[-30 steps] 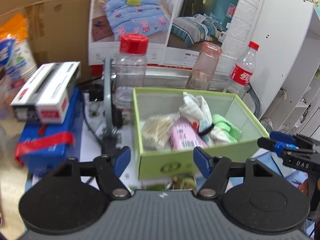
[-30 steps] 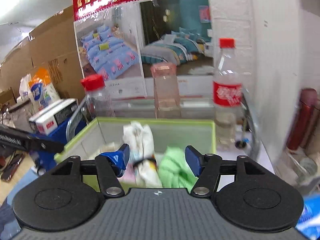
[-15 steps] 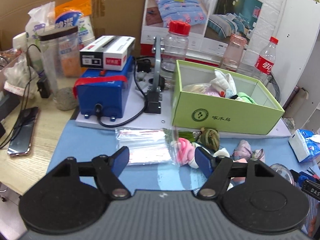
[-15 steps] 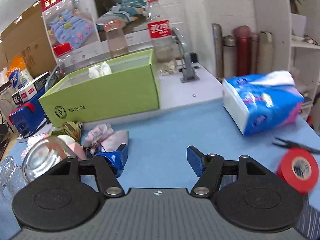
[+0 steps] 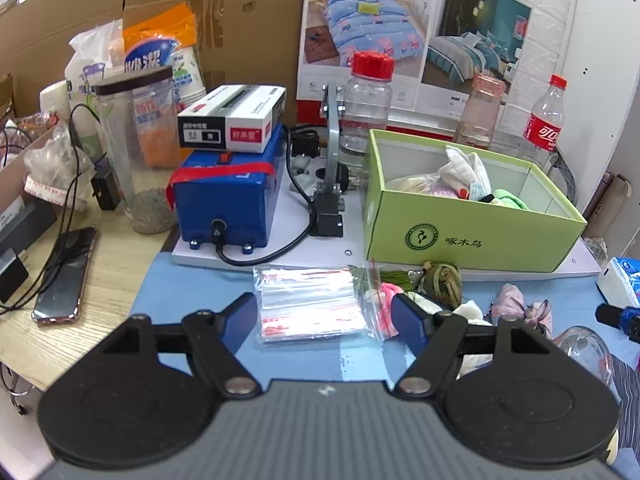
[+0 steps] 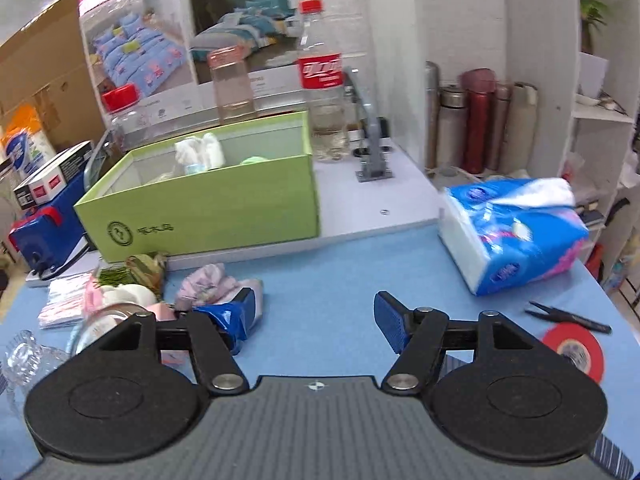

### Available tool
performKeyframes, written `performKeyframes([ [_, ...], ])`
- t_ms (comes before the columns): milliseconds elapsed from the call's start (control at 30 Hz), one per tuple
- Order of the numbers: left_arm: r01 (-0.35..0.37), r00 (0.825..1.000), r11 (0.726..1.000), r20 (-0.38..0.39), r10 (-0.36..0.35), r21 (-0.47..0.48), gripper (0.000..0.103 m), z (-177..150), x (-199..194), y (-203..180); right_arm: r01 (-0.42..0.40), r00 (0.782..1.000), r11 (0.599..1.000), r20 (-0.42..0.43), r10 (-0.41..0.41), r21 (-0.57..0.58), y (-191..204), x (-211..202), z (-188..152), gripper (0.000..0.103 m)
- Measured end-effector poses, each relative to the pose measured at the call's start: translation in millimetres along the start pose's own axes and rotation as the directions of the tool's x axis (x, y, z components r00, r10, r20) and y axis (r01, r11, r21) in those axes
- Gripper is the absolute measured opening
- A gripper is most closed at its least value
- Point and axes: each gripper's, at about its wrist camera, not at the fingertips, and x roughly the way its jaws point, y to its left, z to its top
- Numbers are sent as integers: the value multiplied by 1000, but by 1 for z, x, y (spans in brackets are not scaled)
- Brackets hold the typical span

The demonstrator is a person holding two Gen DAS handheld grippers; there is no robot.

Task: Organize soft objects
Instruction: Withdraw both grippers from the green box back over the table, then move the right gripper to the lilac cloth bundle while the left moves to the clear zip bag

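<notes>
A green box (image 5: 472, 236) (image 6: 208, 216) stands on a white board and holds a white cloth (image 5: 464, 170), a green cloth (image 5: 510, 200) and other soft items. In front of it on the blue mat lie a bag of clear sachets (image 5: 308, 306), a pink soft toy (image 5: 386, 304), a camouflage pouch (image 5: 444, 280) (image 6: 146, 268) and a pink cloth (image 5: 520, 306) (image 6: 212, 286). My left gripper (image 5: 324, 322) is open and empty above the sachets. My right gripper (image 6: 314, 320) is open and empty over the mat, right of the pink cloth. A blue tissue pack (image 6: 516, 236) lies at the right.
A blue machine (image 5: 228, 196) with a white carton (image 5: 234, 120) on it stands left of the box. Bottles (image 5: 368, 104) (image 6: 322, 92) stand behind it. A phone (image 5: 66, 276) lies on the wooden table. Glass jars (image 6: 28, 356), red tape (image 6: 576, 352) and tweezers (image 6: 568, 318) lie on the mat.
Both grippers have pulled back and up from over the green box to above the blue mat. Both stay open and empty.
</notes>
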Motion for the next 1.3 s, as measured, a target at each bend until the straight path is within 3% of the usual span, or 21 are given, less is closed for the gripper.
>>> performKeyframes([
  [133,7,1000,999,-28,-9,-50,74,-3,12,12,-82,993,992,-94,72,-100,22,22,23,52],
  [300,-36,998,997,-54,32,-65,74,-7,25,26,-161,963,964,-248,106,-210,56,61,46,52],
  [433,-55,997,995,-61,50,-87,74,-8,31,38,-235,917,947,-373,142,-217,77,95,60,52],
  [667,-69,994,992,-90,60,-102,74,-7,41,46,-283,842,902,-534,71,-326,104,137,57,52],
  [733,-67,994,993,-89,58,-97,74,-8,40,46,-251,847,892,-532,14,-375,105,143,55,52],
  [833,-68,995,993,-85,61,-94,74,-7,39,45,-142,871,891,-482,-93,-430,94,145,53,52],
  [933,-69,995,994,-79,62,-87,74,-6,40,44,-55,877,888,-448,-176,-456,73,142,47,52],
  [1167,-62,994,998,-88,60,-15,75,7,47,38,-1,901,966,-419,-111,-259,8,112,27,53],
  [1300,-27,989,999,-145,24,-25,75,15,64,32,22,927,989,-368,-75,-146,-15,97,10,53],
])
